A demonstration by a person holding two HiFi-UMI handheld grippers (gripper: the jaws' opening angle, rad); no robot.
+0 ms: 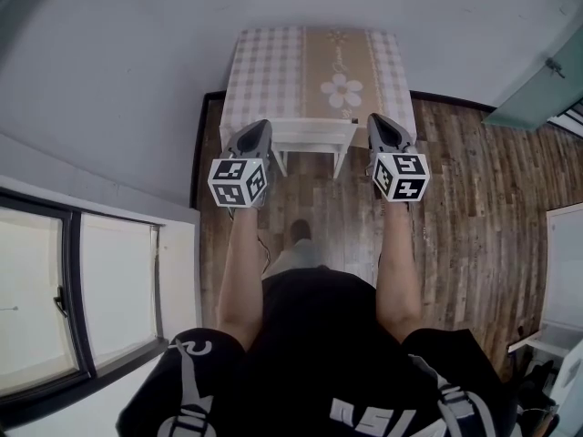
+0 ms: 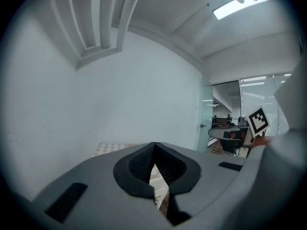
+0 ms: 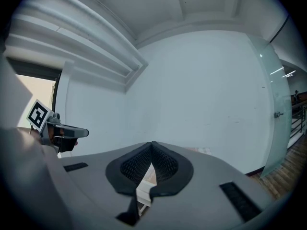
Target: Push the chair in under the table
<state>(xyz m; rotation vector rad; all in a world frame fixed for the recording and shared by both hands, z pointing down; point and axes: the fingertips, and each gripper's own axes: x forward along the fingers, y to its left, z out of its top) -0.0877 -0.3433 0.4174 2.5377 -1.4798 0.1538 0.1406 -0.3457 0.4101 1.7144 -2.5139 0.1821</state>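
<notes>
A table (image 1: 273, 62) under a beige checked cloth with a flower print stands against the white wall. The white chair (image 1: 312, 135) sits at its near edge, its seat mostly under the tabletop. My left gripper (image 1: 260, 126) hovers at the chair's left side and my right gripper (image 1: 378, 118) at its right side, both pointing toward the table. Each is shut with nothing held. In the left gripper view the jaws (image 2: 154, 145) meet at the tips, with a white sliver of chair (image 2: 158, 186) seen through the gap lower down. The right gripper (image 3: 152, 143) looks the same.
The wood floor (image 1: 474, 180) spreads right of the table. A window (image 1: 55, 299) runs along the left wall. A glass door (image 1: 537, 94) stands at the far right, with white furniture (image 1: 565, 271) nearer. The person's legs stand just behind the chair.
</notes>
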